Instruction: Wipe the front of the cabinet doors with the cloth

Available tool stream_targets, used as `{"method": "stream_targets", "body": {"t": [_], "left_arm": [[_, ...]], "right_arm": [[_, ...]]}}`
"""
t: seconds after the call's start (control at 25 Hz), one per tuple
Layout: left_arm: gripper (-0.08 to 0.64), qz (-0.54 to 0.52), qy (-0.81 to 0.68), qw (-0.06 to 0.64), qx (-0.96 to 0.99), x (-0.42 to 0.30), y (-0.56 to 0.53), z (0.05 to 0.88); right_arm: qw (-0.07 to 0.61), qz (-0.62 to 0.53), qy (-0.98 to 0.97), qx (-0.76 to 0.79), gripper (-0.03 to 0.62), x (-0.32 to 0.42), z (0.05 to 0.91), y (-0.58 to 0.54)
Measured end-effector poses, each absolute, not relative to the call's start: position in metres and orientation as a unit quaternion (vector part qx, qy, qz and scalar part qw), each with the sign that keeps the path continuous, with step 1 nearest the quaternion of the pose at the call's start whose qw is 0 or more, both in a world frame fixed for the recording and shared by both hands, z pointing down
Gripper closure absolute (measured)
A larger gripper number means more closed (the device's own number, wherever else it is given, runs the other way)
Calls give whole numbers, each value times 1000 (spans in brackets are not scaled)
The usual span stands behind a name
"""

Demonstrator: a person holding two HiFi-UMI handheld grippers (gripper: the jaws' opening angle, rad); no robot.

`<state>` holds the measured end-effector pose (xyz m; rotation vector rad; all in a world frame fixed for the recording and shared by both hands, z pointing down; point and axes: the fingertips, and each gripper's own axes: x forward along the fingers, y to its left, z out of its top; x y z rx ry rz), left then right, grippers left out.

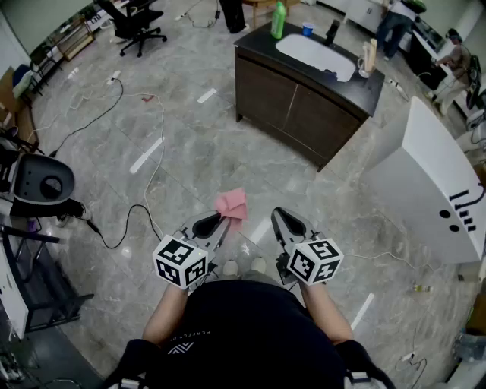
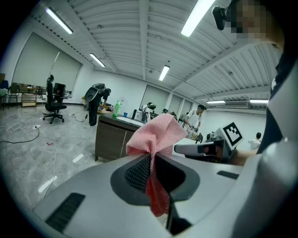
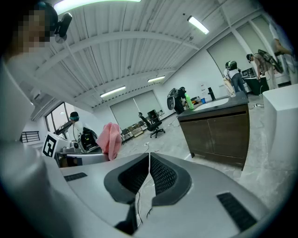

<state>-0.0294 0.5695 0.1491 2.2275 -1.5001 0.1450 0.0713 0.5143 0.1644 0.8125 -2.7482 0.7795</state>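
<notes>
Between the jaws of the left gripper (image 2: 152,158) a pink cloth (image 2: 156,135) is pinched, its bulk bunched above them. Just beside it, the right gripper (image 3: 149,160) is pressed together on nothing. The dark cabinet doors (image 1: 292,106) are seen well apart, across the floor (image 1: 190,152).

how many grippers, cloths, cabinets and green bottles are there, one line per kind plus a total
grippers: 2 (left gripper, right gripper)
cloth: 1
cabinet: 1
green bottle: 1
total: 5
</notes>
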Motion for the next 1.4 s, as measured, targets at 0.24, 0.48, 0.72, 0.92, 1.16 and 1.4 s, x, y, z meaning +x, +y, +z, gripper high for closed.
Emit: {"method": "stream_targets", "body": {"t": [0.24, 0.48, 0.72, 0.92, 1.16, 1.4], "left_arm": [[528, 56, -540, 221, 810, -27, 560, 150], [528, 66, -536, 224, 811, -16, 549, 153], [528, 73, -539, 226, 808, -4, 537, 158], [527, 78, -550, 223, 801, 2, 522, 163], [528, 89, -571, 209, 789, -3, 507, 164], [528, 93, -574, 224, 782, -13, 498, 175]], "right_arm": [[86, 261, -921, 277, 554, 75, 165, 507], [77, 273, -915, 286, 552, 88, 167, 495], [70, 293, -911, 281, 552, 101, 171, 483], [74, 300, -911, 272, 552, 109, 177, 470], [54, 315, -913, 255, 552, 108, 180, 451], [64, 318, -911, 255, 552, 103, 187, 439]]}}
